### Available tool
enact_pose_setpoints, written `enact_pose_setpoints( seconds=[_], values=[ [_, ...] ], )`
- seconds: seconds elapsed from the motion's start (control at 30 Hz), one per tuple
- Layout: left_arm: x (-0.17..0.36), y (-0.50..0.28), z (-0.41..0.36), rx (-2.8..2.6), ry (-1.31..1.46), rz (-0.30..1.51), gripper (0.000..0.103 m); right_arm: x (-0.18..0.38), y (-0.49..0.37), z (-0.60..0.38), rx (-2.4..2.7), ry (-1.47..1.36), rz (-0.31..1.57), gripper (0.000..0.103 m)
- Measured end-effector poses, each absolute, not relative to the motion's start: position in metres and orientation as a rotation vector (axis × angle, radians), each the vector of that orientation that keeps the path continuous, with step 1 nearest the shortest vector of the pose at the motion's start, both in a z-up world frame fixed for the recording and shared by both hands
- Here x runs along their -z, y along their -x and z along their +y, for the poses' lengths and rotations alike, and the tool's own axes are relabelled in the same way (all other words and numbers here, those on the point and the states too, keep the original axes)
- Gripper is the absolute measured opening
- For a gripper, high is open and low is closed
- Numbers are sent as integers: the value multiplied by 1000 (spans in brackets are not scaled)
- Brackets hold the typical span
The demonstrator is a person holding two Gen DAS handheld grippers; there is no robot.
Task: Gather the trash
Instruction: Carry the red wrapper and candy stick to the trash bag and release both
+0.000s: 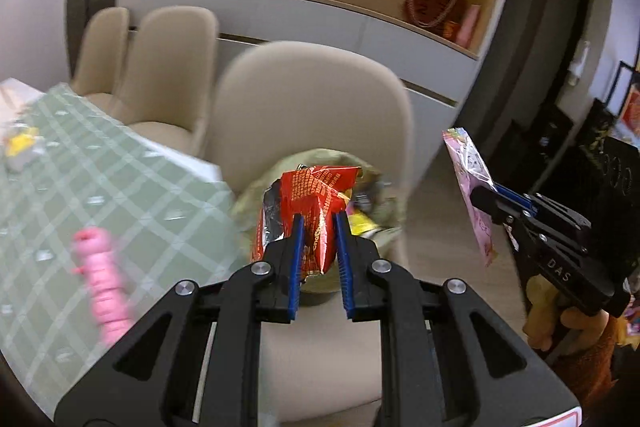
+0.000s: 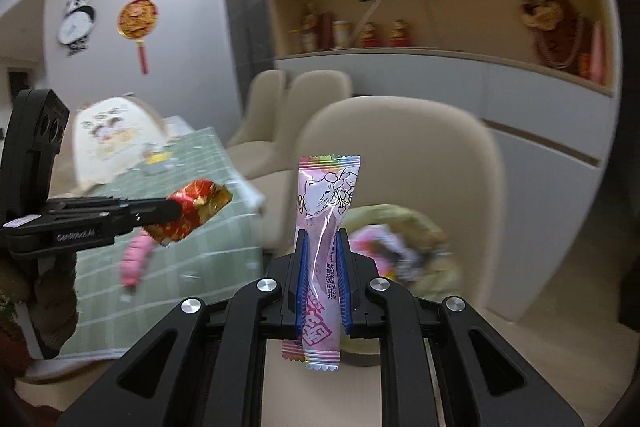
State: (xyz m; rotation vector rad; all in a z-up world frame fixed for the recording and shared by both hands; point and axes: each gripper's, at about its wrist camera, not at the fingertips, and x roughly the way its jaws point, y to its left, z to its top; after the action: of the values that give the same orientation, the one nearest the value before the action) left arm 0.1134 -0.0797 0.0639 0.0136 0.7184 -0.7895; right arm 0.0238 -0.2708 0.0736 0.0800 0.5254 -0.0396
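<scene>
While the worktop (image 1: 120,187) with its green checked cloth fills the left of both views, the trash on it is blurred: a pink segmented thing (image 1: 105,283) lies near the close edge, and a yellow scrap (image 1: 18,143) sits farther back. Neither is in reach of a claw just now, since both claws are full.

Moving right, the left claw (image 1: 318,223) is clenched on a crumpled red snack packet (image 1: 316,203), pinched at its lower half with the crinkled top standing up beyond the pads. Directly ahead of it and lower, on the seat of the nearest beige chair (image 1: 312,99), sits a pale bag (image 1: 384,239) with its mouth open, wrappers already showing inside. That is the relation the coming move turns on: the bag lies straight along the left claw's pointing line, so the left hand looks the nearer of the two.

Farther right, the right claw (image 2: 322,239) grips a long pink wrapper (image 2: 326,227) across its middle, the long axis upright, ends sticking out above and below. From this claw the bag (image 2: 400,223) lies ahead and a little to the right.

Nothing stands between either claw and the bag mouth; the chair back rises behind it, and the worktop corner sits just to its left. The risk I judge is the two claws crowding each other over one small opening.
</scene>
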Motion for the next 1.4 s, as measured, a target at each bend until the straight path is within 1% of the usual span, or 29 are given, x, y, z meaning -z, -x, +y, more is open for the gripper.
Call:
enact_pose_setpoints(
  seconds=[0.27, 0.43, 0.6, 0.73, 0.83, 0.87, 0.93, 0.97, 1.13, 1.2, 1.4],
  values=[
    [-28, -157, -175, 858, -20, 862, 15, -49, -38, -331, 110, -147, 561, 14],
    [15, -196, -236, 789, -53, 950, 15, -23, -57, -363, 110, -208, 590, 14],
    [71, -227, -262, 676, -109, 1081, 15, 2, -70, -391, 117, -274, 614, 14],
    [92, -240, -272, 638, -136, 1117, 15, 16, -78, -404, 126, -295, 634, 14],
    [91, -242, -276, 634, -138, 1112, 15, 23, -84, -409, 135, -314, 649, 14],
    [88, -241, -276, 631, -138, 1108, 17, 25, -85, -409, 134, -319, 652, 14],
    [79, -236, -272, 637, -158, 1078, 31, 26, -90, -408, 127, -323, 659, 14],
    [75, -233, -272, 639, -167, 1058, 32, 26, -92, -406, 122, -319, 661, 14],
    [38, -213, -242, 636, -159, 969, 46, 25, -112, -385, 84, -286, 680, 14],
    [22, -204, -224, 640, -150, 939, 49, 24, -123, -373, 58, -274, 687, 14],
    [-12, -175, -155, 616, -156, 814, 53, 33, -164, -339, -51, -273, 749, 14]
  ],
)
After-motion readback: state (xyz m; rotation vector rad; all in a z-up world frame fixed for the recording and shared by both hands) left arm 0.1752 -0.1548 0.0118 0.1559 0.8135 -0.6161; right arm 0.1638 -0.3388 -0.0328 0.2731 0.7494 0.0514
